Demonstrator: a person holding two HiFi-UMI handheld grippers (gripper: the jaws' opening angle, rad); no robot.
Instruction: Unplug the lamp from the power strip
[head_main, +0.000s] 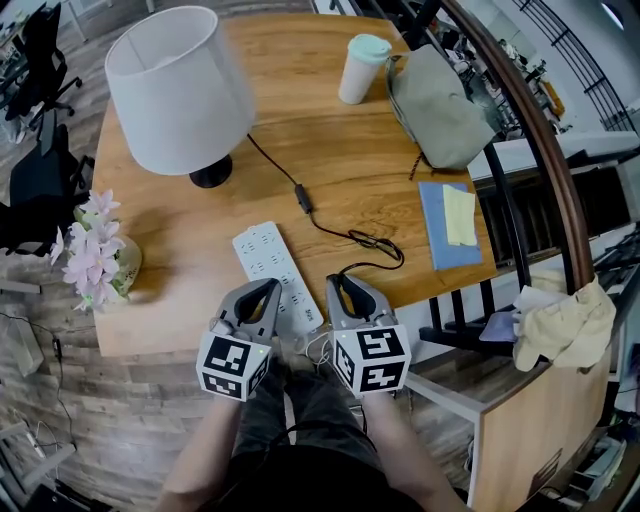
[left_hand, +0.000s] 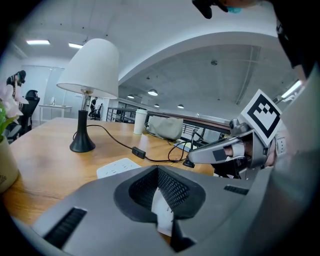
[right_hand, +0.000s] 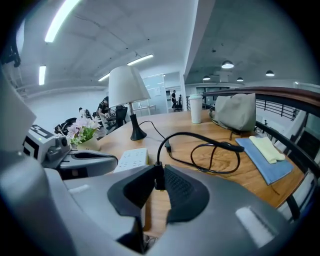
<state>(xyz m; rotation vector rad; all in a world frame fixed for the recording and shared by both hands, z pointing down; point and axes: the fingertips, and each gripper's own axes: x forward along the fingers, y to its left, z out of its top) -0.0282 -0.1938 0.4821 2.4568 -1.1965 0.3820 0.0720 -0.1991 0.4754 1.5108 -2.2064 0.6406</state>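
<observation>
The lamp (head_main: 180, 85) with a white shade stands at the far left of the wooden table. Its black cord (head_main: 375, 242) runs past an inline switch (head_main: 303, 198), loops, and ends at the black plug (right_hand: 159, 181). My right gripper (head_main: 337, 280) is shut on that plug, just right of the white power strip (head_main: 262, 250) and clear of its sockets. My left gripper (head_main: 272, 287) is shut, its tips together, lying over the strip's near end. White of the strip (left_hand: 117, 167) shows under its jaws. In the left gripper view the right gripper (left_hand: 192, 157) sits close by.
A lidded cup (head_main: 362, 68) and a grey bag (head_main: 435, 105) stand at the back right. A blue cloth (head_main: 448, 225) lies near the right edge. A vase of pink flowers (head_main: 100, 255) sits at the left edge. A dark railing (head_main: 545, 170) borders the right side.
</observation>
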